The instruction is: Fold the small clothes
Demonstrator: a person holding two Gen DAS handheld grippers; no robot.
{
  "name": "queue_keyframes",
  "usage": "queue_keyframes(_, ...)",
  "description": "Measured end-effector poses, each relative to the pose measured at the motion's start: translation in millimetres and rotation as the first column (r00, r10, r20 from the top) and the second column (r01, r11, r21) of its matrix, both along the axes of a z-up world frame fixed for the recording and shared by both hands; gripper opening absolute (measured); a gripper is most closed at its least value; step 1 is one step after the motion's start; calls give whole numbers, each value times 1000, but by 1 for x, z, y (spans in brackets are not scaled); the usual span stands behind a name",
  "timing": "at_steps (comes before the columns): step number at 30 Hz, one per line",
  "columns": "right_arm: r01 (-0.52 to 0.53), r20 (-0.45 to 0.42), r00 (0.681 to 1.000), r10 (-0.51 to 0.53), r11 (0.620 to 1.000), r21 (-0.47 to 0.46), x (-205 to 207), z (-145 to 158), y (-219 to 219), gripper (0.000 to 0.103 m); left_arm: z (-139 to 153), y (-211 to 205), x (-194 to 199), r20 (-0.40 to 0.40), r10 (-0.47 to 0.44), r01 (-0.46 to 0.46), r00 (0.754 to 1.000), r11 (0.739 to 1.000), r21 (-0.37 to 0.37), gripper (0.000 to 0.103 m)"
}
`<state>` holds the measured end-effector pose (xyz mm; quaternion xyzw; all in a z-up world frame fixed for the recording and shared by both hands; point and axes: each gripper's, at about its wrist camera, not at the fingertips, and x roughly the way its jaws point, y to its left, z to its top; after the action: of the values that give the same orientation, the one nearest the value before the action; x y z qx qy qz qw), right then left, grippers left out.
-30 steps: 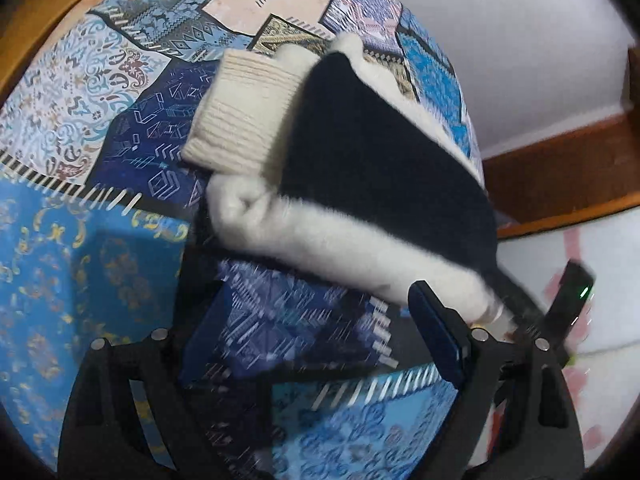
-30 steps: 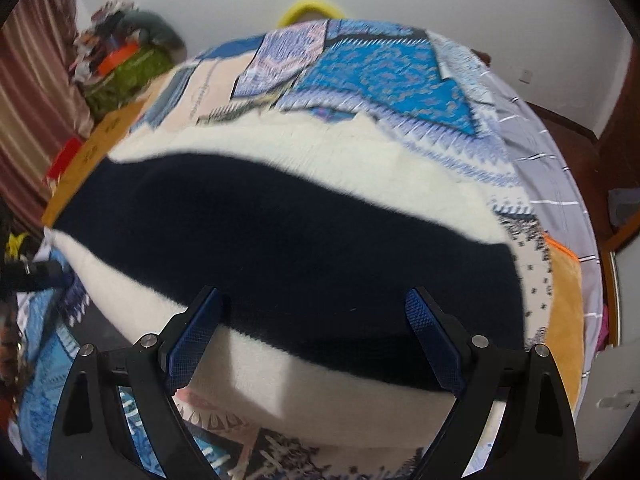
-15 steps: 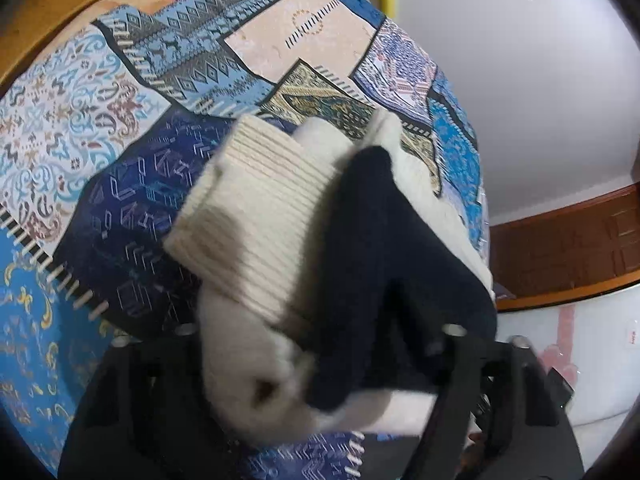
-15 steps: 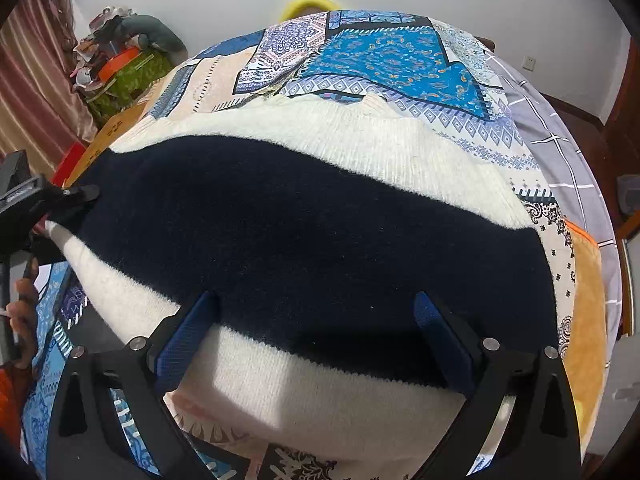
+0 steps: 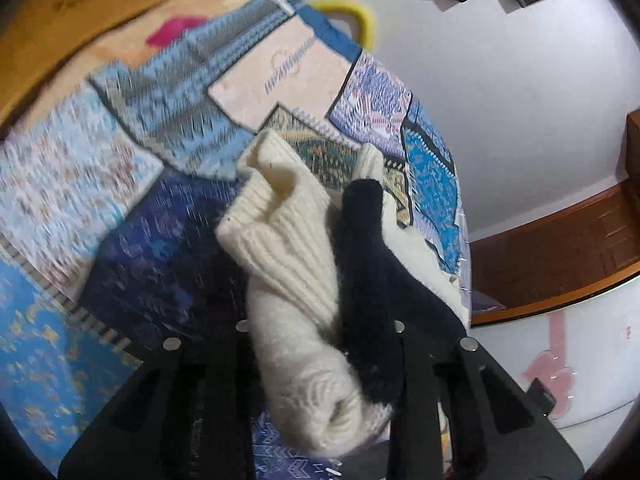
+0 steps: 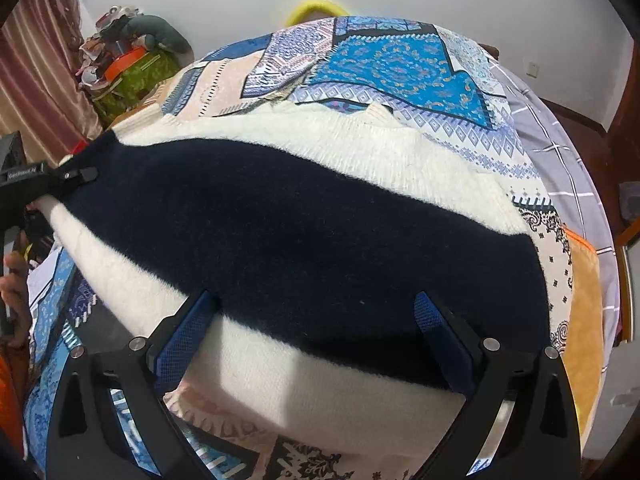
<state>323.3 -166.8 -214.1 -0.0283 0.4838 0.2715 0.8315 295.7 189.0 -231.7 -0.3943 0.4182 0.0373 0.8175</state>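
A cream and navy knit sweater (image 6: 304, 224) lies spread on the patchwork bedspread (image 6: 392, 64). My left gripper (image 5: 320, 360) is shut on a bunched end of the sweater (image 5: 304, 280), with the ribbed cream cuff (image 5: 276, 208) sticking out past the jaws; this end is lifted off the bed. In the right wrist view the left gripper (image 6: 60, 180) shows at the sweater's far left edge. My right gripper (image 6: 316, 312) is open, its blue pads (image 6: 184, 340) resting over the sweater's near edge.
A yellow hoop (image 6: 316, 6) stands behind the bed. A pile of clutter (image 6: 128, 60) sits at the back left. A grey striped sheet (image 6: 560, 152) and an orange blanket (image 6: 584, 320) cover the bed's right side. Wooden furniture (image 5: 560, 248) stands to the right.
My left gripper has closed on the sweater's end and lifted it, so the cuff now stands up. My right gripper has stayed open over the sweater's near edge.
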Motion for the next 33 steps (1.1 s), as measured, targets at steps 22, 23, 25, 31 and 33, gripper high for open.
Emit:
queue_keyframes(22,-74,70,995,71,996,49,-12,19,18,100,123,-58,26,126,-55,-4,991,907,421,27)
queue_keyframes(23,-75,66,995,71,996,53,-12,17,17,100,128,-73,31,131,-84,20,988,902,431,27)
queue_keyframes(25,-71,53,996,68,996,54,-10,11,15,101,136,-95,40,132,-127,57,983,899,434,27)
queue_keyframes(31,-69,42,997,67,996,59,-14,4,15,103,153,-161,61,140,-252,167,957,879,447,27)
queue_keyframes(33,-59,26,998,58,995,77,-12,3,12,103,157,-182,67,136,-283,192,949,866,462,27)
